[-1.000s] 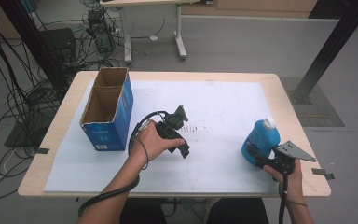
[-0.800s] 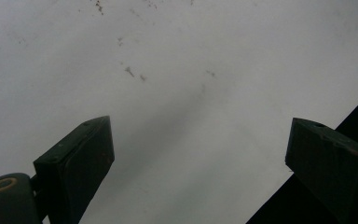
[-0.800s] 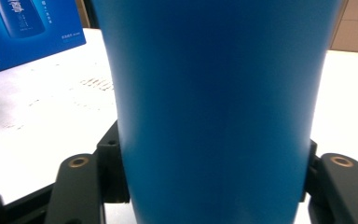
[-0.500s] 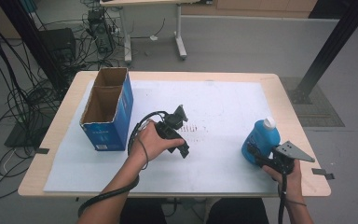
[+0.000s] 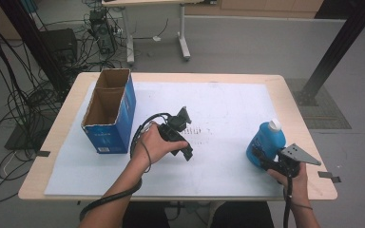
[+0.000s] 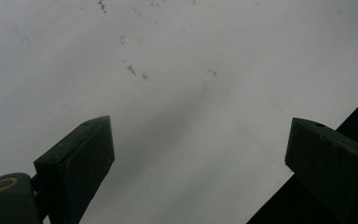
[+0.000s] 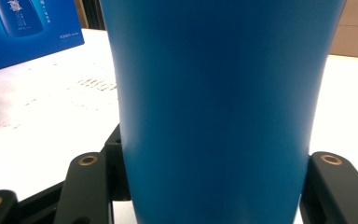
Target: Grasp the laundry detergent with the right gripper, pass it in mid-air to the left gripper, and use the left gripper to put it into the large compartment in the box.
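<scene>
A grey workshop floor strewn with cables surrounds the wooden counter (image 5: pixel 292 97), topped by a white sheet. The right tongs (image 5: pixel 261 159) at four o'clock are clamped on the upright blue plastic bottle with a white cap (image 5: pixel 266 139). The left tongs (image 5: pixel 183 116), near centre, hang apart and empty. An open blue cardboard box (image 5: pixel 109 111) stands at nine o'clock. Judging by this, the bottle is gripped; boxing it likely remains.
</scene>
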